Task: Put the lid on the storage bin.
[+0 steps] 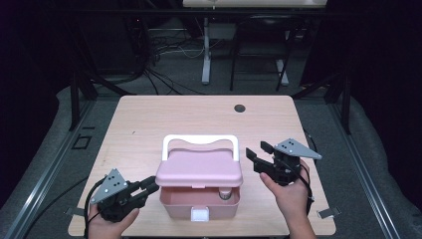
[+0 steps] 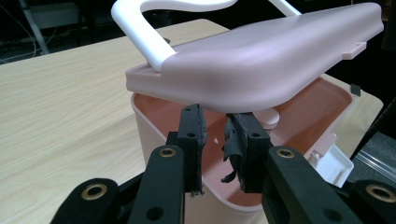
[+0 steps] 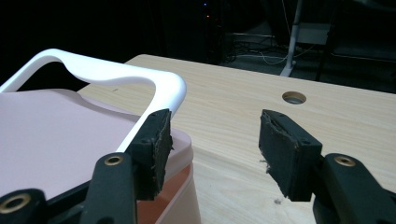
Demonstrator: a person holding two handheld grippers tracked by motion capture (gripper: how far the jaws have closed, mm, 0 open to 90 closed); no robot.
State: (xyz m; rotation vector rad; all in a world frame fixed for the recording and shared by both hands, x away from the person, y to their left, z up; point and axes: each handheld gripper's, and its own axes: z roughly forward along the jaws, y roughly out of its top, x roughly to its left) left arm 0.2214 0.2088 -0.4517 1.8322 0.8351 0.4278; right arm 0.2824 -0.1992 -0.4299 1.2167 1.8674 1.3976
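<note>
A pink box [image 1: 199, 201] with a white handle [image 1: 199, 141] stands at the table's near middle, its lid [image 1: 199, 168] raised at the front. Inside it shows a small jar with a pale cap [image 1: 225, 194]. My left gripper [image 1: 151, 186] is at the box's left front corner. In the left gripper view its jaws [image 2: 215, 149] stand apart over the box rim [image 2: 154, 135], tips just under the lid's edge [image 2: 243, 88]; whether they touch the lid I cannot tell. My right gripper [image 1: 257, 151] is open beside the lid's right side, near the handle's corner [image 3: 170, 86], nothing between its jaws [image 3: 215, 144].
A white latch [image 1: 200, 214] sticks out from the box's front wall. A round hole [image 1: 240, 108] lies in the wooden table [image 1: 149, 119] at the far right. Dark frames, cables and a white table leg stand beyond the far edge.
</note>
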